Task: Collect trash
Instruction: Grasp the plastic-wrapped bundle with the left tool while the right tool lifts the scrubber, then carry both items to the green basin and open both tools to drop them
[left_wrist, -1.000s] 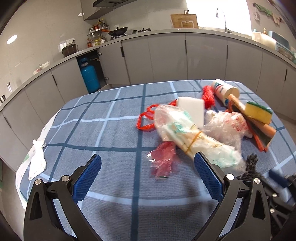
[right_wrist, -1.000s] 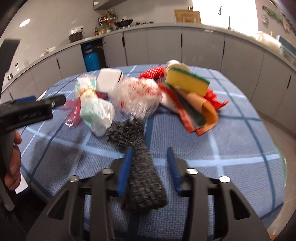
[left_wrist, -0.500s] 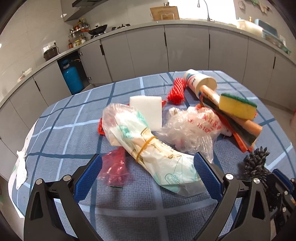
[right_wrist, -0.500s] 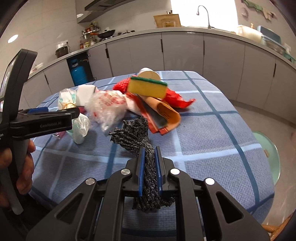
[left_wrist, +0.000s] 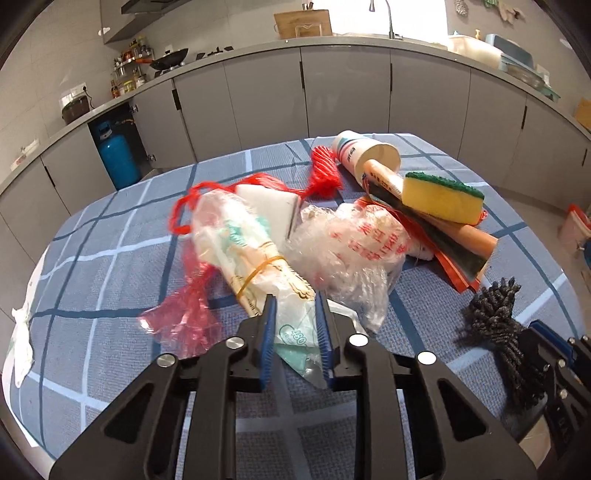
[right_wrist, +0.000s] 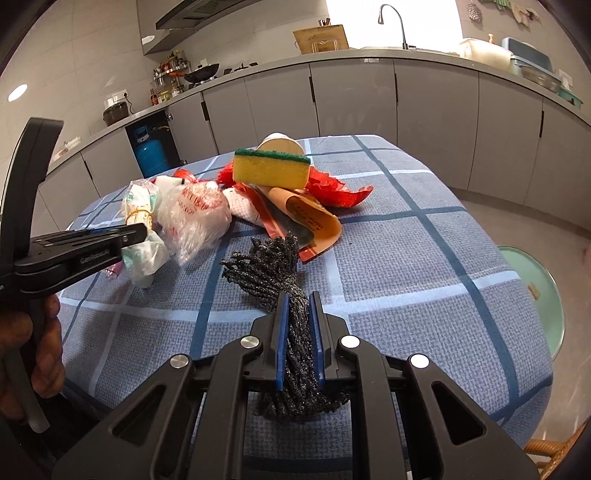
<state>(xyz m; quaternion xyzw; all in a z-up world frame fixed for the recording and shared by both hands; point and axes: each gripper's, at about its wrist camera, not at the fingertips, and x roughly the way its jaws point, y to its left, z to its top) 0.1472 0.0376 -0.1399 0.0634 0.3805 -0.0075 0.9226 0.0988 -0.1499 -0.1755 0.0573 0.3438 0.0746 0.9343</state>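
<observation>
The trash pile (left_wrist: 369, 221) sits mid-table on the blue checked cloth (left_wrist: 110, 258). My left gripper (left_wrist: 293, 325), wide open a second ago, has now clamped the near end of the banded plastic bag (left_wrist: 251, 251). My right gripper (right_wrist: 297, 325) stays pinched on the dark yarn bundle (right_wrist: 273, 258). Both pieces look ready to lift.

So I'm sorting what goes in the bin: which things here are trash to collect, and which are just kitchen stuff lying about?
Trash to collect:
- rubber-banded plastic bag, in left gripper
- black cord bundle, in right gripper
- crumpled clear bag
- red net
- paper cup
- sponge

Just lying about:
- wok
- blue gas cylinder
- cutting board
</observation>
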